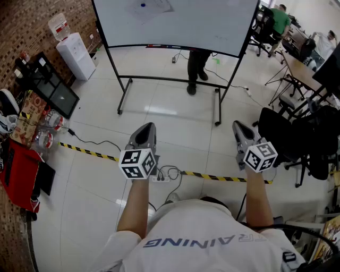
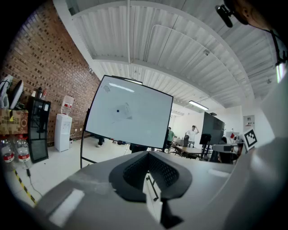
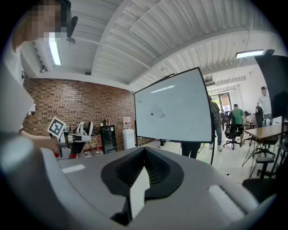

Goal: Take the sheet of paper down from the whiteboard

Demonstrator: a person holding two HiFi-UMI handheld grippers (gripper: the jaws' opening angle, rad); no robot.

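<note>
A white sheet of paper [image 1: 154, 7], pinned askew by a small dark magnet [image 1: 142, 5], hangs high on the wheeled white whiteboard [image 1: 212, 24], well ahead across the pale tiled floor [image 1: 175, 114]. The left gripper [image 1: 149, 128] and right gripper [image 1: 237, 126] both have jaws clenched on nothing, and the left lines up more nearly with the sheet.

My right gripper [image 3: 144, 157] fills the lower half of the frame, its jaws pressed together with nothing between them. Beyond it, right of centre, I see the whiteboard [image 3: 180, 112] on its dark stand. The sheet of paper [image 3: 158, 110] hangs in the board's upper left part, with a small dark dot [image 3: 151, 114] at its left edge. A brick wall [image 3: 81, 101] spans the left. The left gripper [image 3: 85, 138] shows at the left edge, and a person's legs [image 3: 191, 150] show below the board.
</note>
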